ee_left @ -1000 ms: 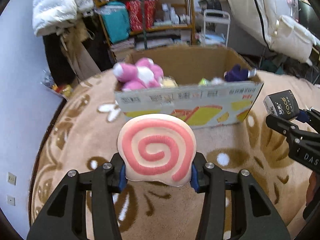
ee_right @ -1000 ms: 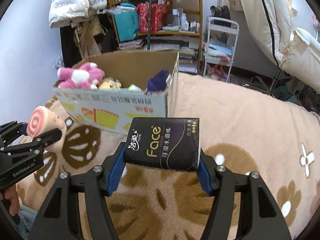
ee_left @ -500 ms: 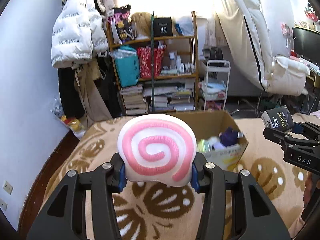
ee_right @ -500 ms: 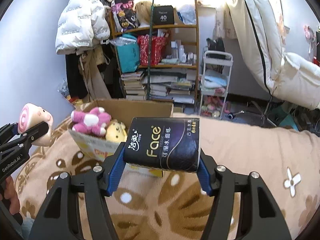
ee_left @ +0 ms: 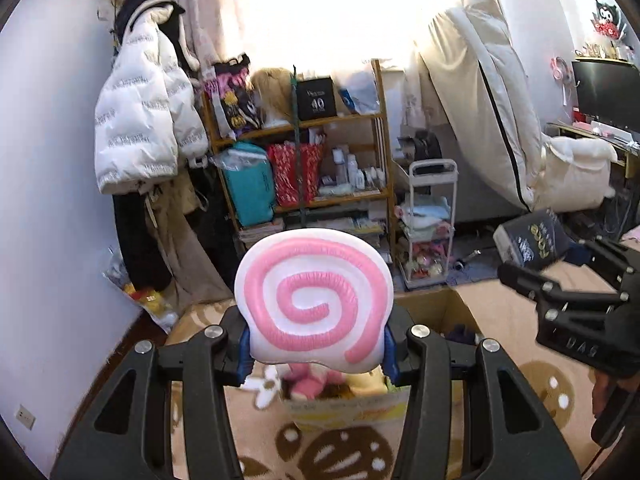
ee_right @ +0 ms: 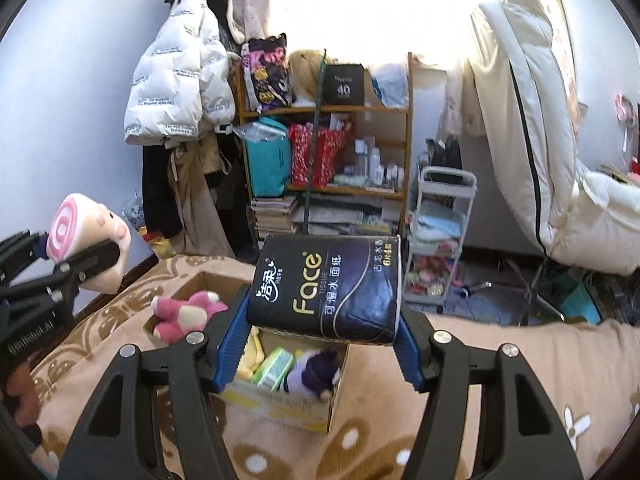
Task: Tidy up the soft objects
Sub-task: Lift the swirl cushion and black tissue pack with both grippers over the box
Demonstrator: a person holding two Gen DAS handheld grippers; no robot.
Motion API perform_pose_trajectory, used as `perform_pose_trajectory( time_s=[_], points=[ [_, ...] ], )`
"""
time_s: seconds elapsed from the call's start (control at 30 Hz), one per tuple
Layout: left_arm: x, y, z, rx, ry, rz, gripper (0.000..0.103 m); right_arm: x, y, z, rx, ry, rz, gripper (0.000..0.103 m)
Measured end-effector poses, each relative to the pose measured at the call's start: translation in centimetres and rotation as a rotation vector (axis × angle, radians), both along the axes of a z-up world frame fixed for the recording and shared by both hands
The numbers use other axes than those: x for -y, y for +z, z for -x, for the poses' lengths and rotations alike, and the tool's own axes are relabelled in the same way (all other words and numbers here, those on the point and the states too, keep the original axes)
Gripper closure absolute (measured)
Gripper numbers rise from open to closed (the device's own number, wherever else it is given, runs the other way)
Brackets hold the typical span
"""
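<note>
Left wrist view: the left gripper (ee_left: pixel 316 354) holds a swirl plush cushion (ee_left: pixel 314 304), white with a pink spiral, and its 2 blue-padded fingers (ee_left: pixel 243 350) pinch the cushion's lower sides. The cushion is lifted above an open cardboard box (ee_left: pixel 434 312) that sits on a beige blanket (ee_left: pixel 532 424) with brown floral patterns. Directly below the cushion, a pink plush toy (ee_left: pixel 308 382) and a yellow plush (ee_left: pixel 368 380) lie inside the box. At the right edge, the right gripper (ee_left: pixel 532 260) carries a dark tissue pack (ee_left: pixel 530 238), level with the cushion and well apart from it. Behind stand a wooden shelf (ee_left: pixel 378 120), a white puffer jacket (ee_left: pixel 140 116) hung on the wall, and a small white trolley (ee_left: pixel 430 220). Right wrist view: the right gripper (ee_right: pixel 326 340) clamps the black "Face" tissue pack (ee_right: pixel 326 288) between its 2 blue pads (ee_right: pixel 232 344), 1 on each end of the pack. The pack hangs over the open box (ee_right: pixel 336 396), which contains the pink plush toy (ee_right: pixel 184 314), the yellow plush (ee_right: pixel 252 354), a green packet (ee_right: pixel 274 368) and a purple plush (ee_right: pixel 316 372). At the left edge, the left gripper (ee_right: pixel 86 256) grips the swirl cushion (ee_right: pixel 88 236), raised above the blanket (ee_right: pixel 500 344) beside the box.
</note>
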State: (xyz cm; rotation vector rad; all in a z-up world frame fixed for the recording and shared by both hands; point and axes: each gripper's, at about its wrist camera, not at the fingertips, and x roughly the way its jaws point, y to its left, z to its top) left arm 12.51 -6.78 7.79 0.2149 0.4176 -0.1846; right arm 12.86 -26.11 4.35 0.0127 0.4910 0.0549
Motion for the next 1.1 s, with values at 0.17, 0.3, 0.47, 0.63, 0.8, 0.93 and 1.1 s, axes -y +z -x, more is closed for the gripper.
perform_pose_trajectory(
  time_s=[0.17,0.3,0.47,0.63,0.8,0.93,1.1],
  points=[
    [0.3,0.8,-1.2,0.019,-0.021,0.032,0.054,-0.6,-0.1,-1.5,0.003,0.002,0.026,0.036],
    [0.7,-0.3,-2.5,0.012,-0.007,0.003,0.054,-0.9,-0.6,-2.6,-0.012,0.009,0.013,0.035],
    [0.8,-3.3,-4.3,-0.067,0.0,0.022,0.053,-0.9,-2.0,-3.8,-0.051,0.006,-0.014,0.036],
    [0.7,-7.3,-6.3,-0.17,0.026,0.022,0.053,-0.4,-4.2,-5.4,-0.106,-0.004,-0.098,0.035],
    [1.0,-9.4,-7.4,-0.216,0.035,0.006,0.053,-0.6,-6.2,-6.5,-0.153,0.003,-0.093,0.035],
    [1.0,-10.1,-8.0,-0.235,0.035,0.019,0.05,-0.5,-7.6,-6.9,-0.194,0.007,-0.084,0.035],
    [1.3,-10.8,-8.4,-0.24,0.038,0.0,0.047,-0.4,-9.2,-7.2,-0.243,0.006,-0.069,0.035]
  ],
)
